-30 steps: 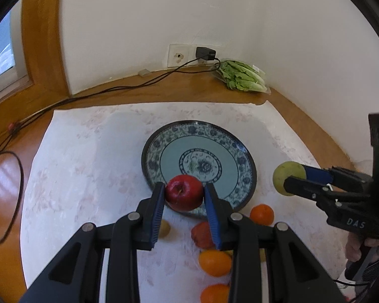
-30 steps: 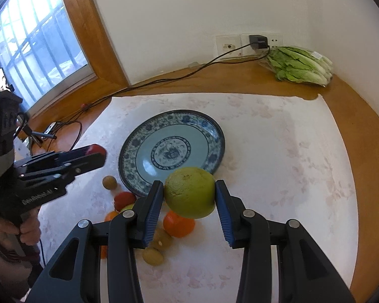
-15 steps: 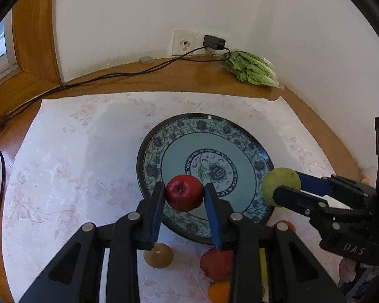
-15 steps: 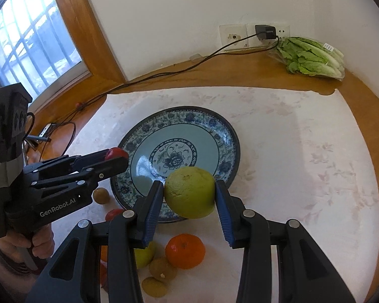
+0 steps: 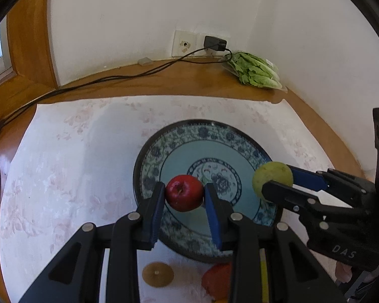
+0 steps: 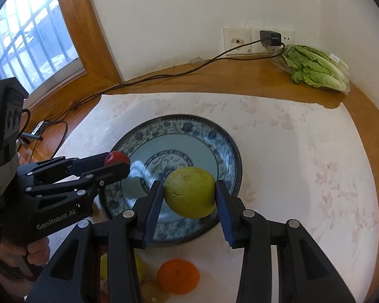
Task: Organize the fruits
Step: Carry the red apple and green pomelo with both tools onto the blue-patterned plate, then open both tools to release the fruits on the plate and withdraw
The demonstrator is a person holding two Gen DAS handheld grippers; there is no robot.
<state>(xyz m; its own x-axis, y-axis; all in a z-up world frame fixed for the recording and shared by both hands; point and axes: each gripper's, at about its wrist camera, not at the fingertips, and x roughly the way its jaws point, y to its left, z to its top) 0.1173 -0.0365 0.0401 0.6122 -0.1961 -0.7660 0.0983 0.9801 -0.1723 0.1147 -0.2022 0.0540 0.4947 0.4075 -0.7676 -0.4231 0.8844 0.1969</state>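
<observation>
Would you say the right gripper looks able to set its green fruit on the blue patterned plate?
Probably yes: the right gripper holds the green fruit over the empty blue patterned plate.

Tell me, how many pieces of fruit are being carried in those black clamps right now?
2. A red apple sits in the left gripper, and a green citrus fruit in the right gripper, both over the blue patterned plate. More fruit lies on the cloth, partly hidden.

Plate (image 5: pixel 149 166) on cloth (image 5: pixel 63 166); lettuce (image 5: pixel 257 72) behind, by wall.
</observation>
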